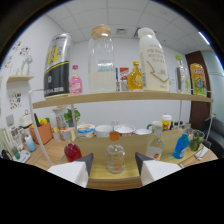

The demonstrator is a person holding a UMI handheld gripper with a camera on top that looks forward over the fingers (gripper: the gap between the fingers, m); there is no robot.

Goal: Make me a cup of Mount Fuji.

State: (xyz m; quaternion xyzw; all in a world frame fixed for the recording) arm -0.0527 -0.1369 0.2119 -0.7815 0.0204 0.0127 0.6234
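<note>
Wooden counter [115,172] under a bottle-lined shelf [120,97], white walls; gripper [114,162] wide around a small bottle [115,157].

white walls [95,112] and tiled ceiling [120,15] sitting beyond the fingers, strip light [203,38] glowing overhead; wooden shelf [120,97] running across above them, dark door [206,65] standing off right.

We see the gripper [114,169] fingers spread apart, a small clear glass bottle with an orange cap [115,156] between them on the wooden counter [115,181]; above, a tall black-and-yellow can [57,66] sits left of a milk-filled clear jar [101,60] on the long wooden shelf [120,97].
</note>
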